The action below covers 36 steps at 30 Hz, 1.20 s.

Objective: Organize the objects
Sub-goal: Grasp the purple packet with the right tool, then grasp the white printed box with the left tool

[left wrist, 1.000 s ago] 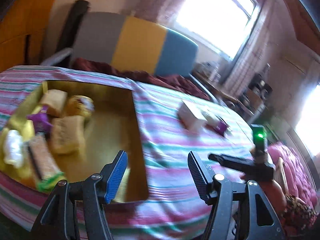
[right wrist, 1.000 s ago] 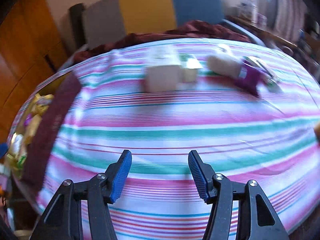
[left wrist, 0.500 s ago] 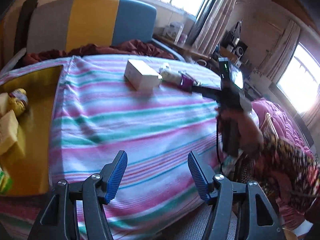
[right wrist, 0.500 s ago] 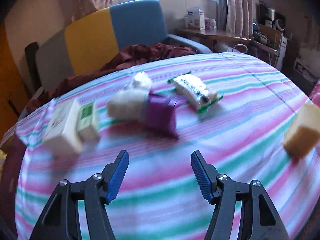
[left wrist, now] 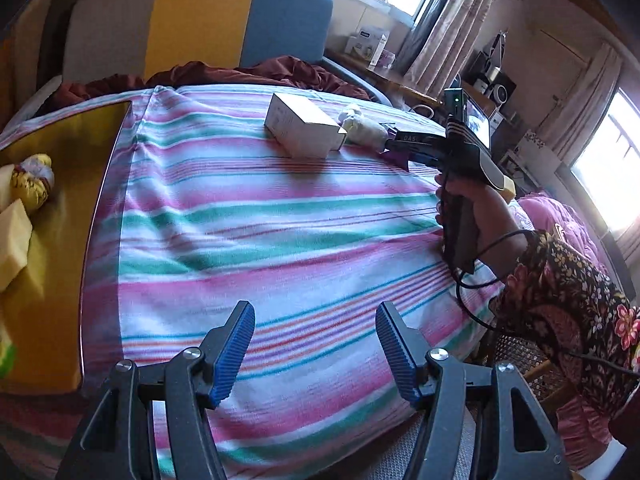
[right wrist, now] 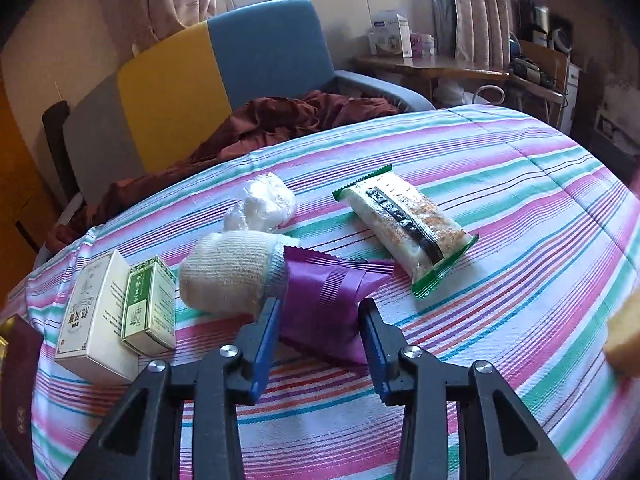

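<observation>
In the right wrist view my right gripper (right wrist: 318,316) is open, its blue fingers on either side of a purple snack packet (right wrist: 324,300) lying on the striped cloth (right wrist: 520,240). A rolled beige sock (right wrist: 226,270), a white plastic wad (right wrist: 264,202), a green-edged rice-cake packet (right wrist: 408,228), a white box (right wrist: 94,316) and a small green box (right wrist: 148,308) lie around it. My left gripper (left wrist: 316,332) is open and empty over the cloth. A yellow bin (left wrist: 52,216) with a sponge (left wrist: 12,236) and a yellow packet (left wrist: 32,178) is at the left.
A yellow sponge (right wrist: 624,332) sits at the right edge of the right wrist view. A grey, yellow and blue chair (left wrist: 192,20) with a maroon cloth (right wrist: 280,120) stands behind the table. The right hand and its gripper body (left wrist: 460,168) show in the left wrist view.
My right gripper has moved forward and down until its fingers flank the purple packet, and they have narrowed. My left gripper has swung from the bin to face the cloth and stayed open.
</observation>
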{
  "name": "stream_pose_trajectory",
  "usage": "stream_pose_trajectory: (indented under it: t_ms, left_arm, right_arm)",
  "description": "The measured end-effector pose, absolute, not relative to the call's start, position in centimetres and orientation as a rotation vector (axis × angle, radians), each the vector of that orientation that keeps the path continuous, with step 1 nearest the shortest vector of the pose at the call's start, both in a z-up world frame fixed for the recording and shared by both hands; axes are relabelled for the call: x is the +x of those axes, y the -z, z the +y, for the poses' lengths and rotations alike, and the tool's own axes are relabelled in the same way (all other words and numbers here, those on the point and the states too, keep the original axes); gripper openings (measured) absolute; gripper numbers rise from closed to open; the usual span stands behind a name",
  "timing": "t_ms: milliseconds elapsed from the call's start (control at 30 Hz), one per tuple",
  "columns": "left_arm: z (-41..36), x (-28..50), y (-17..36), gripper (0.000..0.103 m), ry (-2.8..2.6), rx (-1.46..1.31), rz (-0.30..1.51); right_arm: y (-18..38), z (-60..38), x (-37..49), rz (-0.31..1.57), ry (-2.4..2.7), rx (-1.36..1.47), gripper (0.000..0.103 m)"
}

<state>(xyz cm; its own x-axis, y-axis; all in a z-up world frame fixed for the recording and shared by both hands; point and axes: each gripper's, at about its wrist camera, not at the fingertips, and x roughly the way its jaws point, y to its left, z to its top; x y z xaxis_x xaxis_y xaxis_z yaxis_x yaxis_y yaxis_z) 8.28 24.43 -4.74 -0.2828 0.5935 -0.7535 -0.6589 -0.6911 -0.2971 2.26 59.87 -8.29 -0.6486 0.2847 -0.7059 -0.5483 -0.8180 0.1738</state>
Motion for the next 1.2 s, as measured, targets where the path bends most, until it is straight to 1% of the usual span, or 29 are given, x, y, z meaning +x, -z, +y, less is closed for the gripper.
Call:
stream_pose_trajectory:
  t_ms: [267, 367, 433, 567, 633, 800, 900, 1033, 1067, 1133, 1200]
  left_arm:
    - [27.1, 5.6, 4.0, 0.064, -2.041, -1.15, 0.072]
    - [28.9, 4.0, 3.7, 0.064, -2.074, -1.135, 0.096]
    - [30.0, 3.0, 3.8, 0.068, -2.082, -1.135, 0.102]
    - [33.3, 0.3, 3.9, 0.07, -2.12, -1.152, 0.112]
    - [34.9, -1.0, 3.9, 0.079, -2.154, -1.155, 0.107]
    - [39.4, -3.5, 3.8, 0.081, -2.219, -1.163, 0.128]
    - [42.2, -4.6, 4.1, 0.081, -2.244, -1.153, 0.219]
    - [43.3, -5.9, 4.9, 0.08, -2.302, -1.145, 0.288]
    - [43.0, -6.2, 5.0, 0.079, -2.313, -1.145, 0.286]
    - [41.9, -6.3, 5.1, 0.071, -2.341, -1.143, 0.274]
    - [40.6, -6.2, 4.9, 0.071, -2.377, -1.13, 0.27]
  right_arm:
    - [8.2, 59.3, 4.6, 0.551, -2.421, -0.895, 0.038]
    - [8.2, 58.7, 5.7, 0.551, -2.413, -0.871, 0.038]
    - [8.3, 58.3, 6.1, 0.553, -2.421, -0.876, 0.038]
    - [8.3, 57.6, 6.3, 0.522, -2.428, -0.871, 0.038]
    - [8.3, 57.5, 6.3, 0.508, -2.431, -0.875, 0.038]
    - [8.4, 57.4, 6.2, 0.495, -2.433, -0.871, 0.038]
    - [8.5, 57.2, 6.1, 0.478, -2.431, -0.869, 0.038]
    - [8.5, 57.1, 6.0, 0.459, -2.427, -0.869, 0.038]
    - [8.5, 57.0, 6.0, 0.455, -2.427, -0.868, 0.038]
    - [8.5, 57.0, 6.0, 0.453, -2.428, -0.868, 0.038]
    - [8.5, 57.0, 6.1, 0.459, -2.431, -0.864, 0.038]
